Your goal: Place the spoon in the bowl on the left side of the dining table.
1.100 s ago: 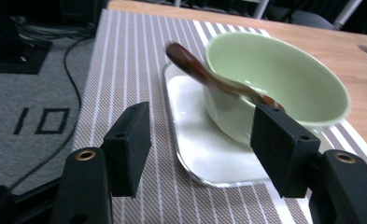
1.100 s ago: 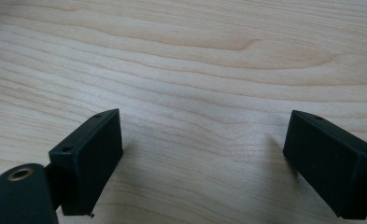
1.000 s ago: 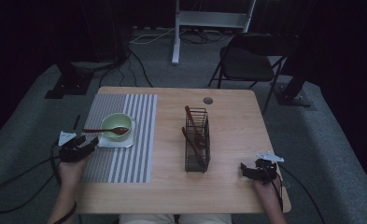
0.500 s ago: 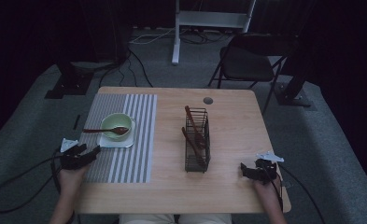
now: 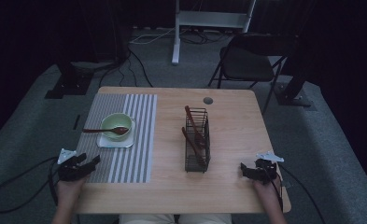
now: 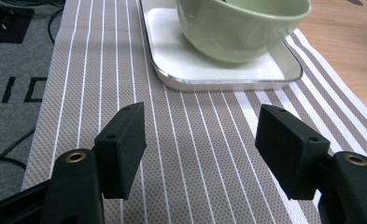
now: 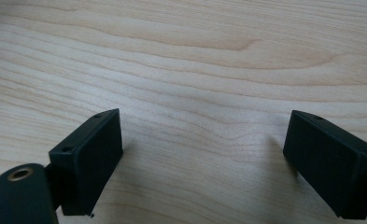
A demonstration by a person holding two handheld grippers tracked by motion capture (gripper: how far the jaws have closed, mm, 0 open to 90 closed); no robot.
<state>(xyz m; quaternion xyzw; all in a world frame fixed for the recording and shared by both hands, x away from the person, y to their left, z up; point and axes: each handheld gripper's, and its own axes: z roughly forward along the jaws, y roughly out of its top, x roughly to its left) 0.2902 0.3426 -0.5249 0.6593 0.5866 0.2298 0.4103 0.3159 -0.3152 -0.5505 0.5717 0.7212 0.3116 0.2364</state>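
A pale green bowl stands on a small white tray on a grey striped placemat. A brown spoon lies across the bowl. My left gripper hovers over the mat's near left corner, short of the tray. In the left gripper view the left gripper is open over the stripes; its jaws have just widened a little and nothing is between them. The bowl and tray lie ahead. My right gripper rests open at the table's near right; the right gripper has bare wood between its jaws.
A black wire basket holding several brown utensils stands mid-table, between the two hands. A round cable hole sits near the far edge. A folding chair and desk legs stand beyond the table. Cables trail on the floor at left.
My left hand has drawn back from beside the bowl toward the near edge of the placemat. The right hand has stayed put.
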